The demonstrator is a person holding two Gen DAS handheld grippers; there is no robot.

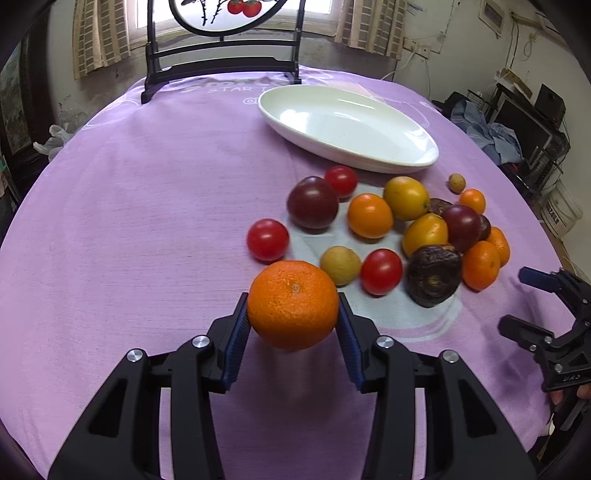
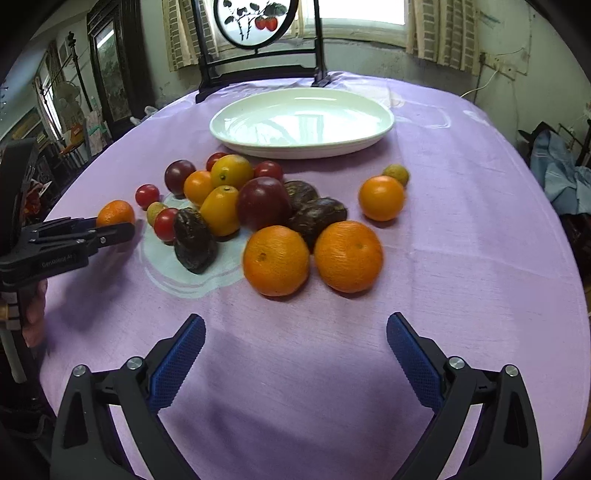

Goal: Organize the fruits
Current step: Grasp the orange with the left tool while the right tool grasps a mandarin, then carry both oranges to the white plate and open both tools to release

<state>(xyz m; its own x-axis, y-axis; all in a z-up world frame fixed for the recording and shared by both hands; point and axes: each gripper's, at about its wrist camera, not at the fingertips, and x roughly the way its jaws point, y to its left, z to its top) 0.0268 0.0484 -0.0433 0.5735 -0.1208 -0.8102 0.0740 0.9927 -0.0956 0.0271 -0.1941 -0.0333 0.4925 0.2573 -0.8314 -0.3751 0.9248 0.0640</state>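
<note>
Left gripper (image 1: 293,314) clamps the mandarin (image 1: 293,304) between its pads; right gripper (image 2: 295,354) gapes wide, short of the fruit pile (image 2: 258,206).

Curtained window (image 2: 362,14) (bright), stained wall (image 2: 461,79)

— Look at that tablecloth (image 2: 461,258): woven cloth, matt, a fine slubby grain running across it.

— And the plate (image 2: 303,147) on it is glazed ceramic by the look, smooth and glossy, window glare right across the bowl.

— The mandarin (image 1: 293,304) in the left gripper (image 1: 293,325) has dimpled, pebbly peel with a soft sheen.

— The pads (image 1: 238,343) either side of it are ribbed, rubbery blue; the arms are matt black plastic with bright metal bolts.

— The cherry tomatoes (image 1: 267,239) are slick, taut and shiny.

— Unlike that dark fruit (image 1: 434,275): wrinkled, leathery, dull.

— The right gripper (image 2: 295,354) has the same textured blue pads (image 2: 177,365).

— The stand (image 1: 221,62) at the back looks like dark lacquered wood.
</note>
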